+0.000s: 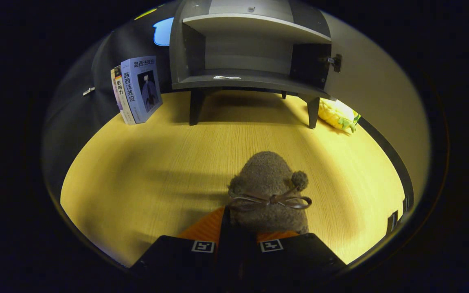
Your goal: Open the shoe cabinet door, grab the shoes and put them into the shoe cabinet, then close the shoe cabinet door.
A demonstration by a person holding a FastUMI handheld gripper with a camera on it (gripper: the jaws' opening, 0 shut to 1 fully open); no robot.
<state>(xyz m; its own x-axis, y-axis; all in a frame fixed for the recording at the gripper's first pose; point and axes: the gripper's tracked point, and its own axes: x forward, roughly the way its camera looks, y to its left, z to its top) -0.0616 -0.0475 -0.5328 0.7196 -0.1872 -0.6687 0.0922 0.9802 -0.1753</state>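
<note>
A brown fuzzy shoe with a thin bow and a small pompom sticks out ahead of my gripper, its toe pointing toward the cabinet. Both fingers press on its rear end, so the gripper is shut on it. The grey shoe cabinet stands on short legs at the far side of the wooden table. Its door is swung open to the right. An upper shelf shows inside, and the bottom compartment holds only a small white scrap.
A few books lean upright left of the cabinet. A yellow plush toy lies on the table beneath the open door, right of the cabinet's leg. A stretch of bare table lies between the shoe and the cabinet.
</note>
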